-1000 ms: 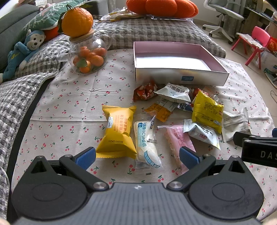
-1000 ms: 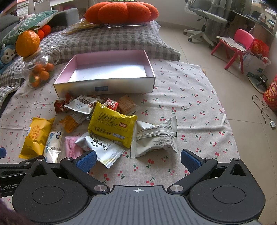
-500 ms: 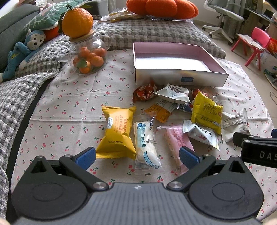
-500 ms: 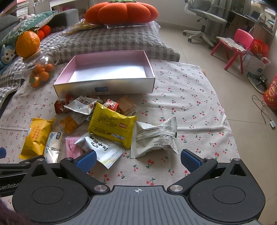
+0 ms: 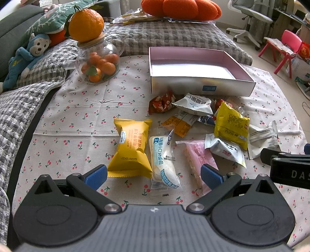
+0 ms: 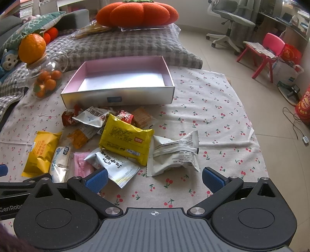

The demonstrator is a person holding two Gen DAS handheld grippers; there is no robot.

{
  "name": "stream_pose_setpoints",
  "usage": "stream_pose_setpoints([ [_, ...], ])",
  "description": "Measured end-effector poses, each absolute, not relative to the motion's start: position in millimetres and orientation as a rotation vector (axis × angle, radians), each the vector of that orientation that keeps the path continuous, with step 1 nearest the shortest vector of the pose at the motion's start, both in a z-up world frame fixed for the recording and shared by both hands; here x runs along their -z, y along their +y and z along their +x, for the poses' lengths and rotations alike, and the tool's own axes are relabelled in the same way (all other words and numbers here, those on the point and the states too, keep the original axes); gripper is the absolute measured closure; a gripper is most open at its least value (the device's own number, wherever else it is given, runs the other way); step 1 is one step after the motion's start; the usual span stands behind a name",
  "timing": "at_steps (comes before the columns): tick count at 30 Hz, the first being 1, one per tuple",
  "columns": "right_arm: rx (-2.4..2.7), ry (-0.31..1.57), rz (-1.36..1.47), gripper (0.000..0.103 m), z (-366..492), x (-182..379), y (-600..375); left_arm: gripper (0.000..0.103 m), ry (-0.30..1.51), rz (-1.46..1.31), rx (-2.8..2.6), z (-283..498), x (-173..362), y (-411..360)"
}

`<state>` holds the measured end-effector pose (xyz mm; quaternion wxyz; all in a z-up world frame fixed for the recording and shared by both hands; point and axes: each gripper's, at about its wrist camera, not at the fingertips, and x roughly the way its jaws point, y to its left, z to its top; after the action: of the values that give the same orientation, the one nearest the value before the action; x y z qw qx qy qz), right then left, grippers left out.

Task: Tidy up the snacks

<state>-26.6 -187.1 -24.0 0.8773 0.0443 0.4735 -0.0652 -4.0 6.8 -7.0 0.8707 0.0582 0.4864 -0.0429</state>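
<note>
Several wrapped snacks lie in a heap on the cherry-print cloth before an empty silver box (image 5: pixel 201 88) (image 6: pixel 118 97) with a pink inside. My left gripper (image 5: pixel 154 176) is open, hovering just short of a yellow cake pack (image 5: pixel 130 147) and a white-blue bread pack (image 5: pixel 163 160); a pink bar (image 5: pixel 197 157) lies by its right finger. My right gripper (image 6: pixel 154 179) is open near a white crinkled pack (image 6: pixel 175 155), a white pouch (image 6: pixel 114 164) and a yellow flat packet (image 6: pixel 127 140).
A glass jar of small oranges (image 5: pixel 97 62) with a big orange on its lid stands left of the box. Grey quilted cushions and an orange pumpkin pillow (image 6: pixel 136 12) lie behind. The cloth's right edge meets tiled floor with a pink chair (image 6: pixel 265 52).
</note>
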Motion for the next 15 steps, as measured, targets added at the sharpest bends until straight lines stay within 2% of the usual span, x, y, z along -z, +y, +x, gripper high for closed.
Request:
stream_pose_setpoints([
  [11,0.122,0.989,0.094,0.000,-22.3,13.6,-195.9,0.000,1.000,0.144,0.087,0.5,5.0,11.8],
  [15,0.109,0.910,0.137,0.000,-16.2,2.3,-214.4,0.000,0.952,0.180,0.114,0.7,-2.0,13.5],
])
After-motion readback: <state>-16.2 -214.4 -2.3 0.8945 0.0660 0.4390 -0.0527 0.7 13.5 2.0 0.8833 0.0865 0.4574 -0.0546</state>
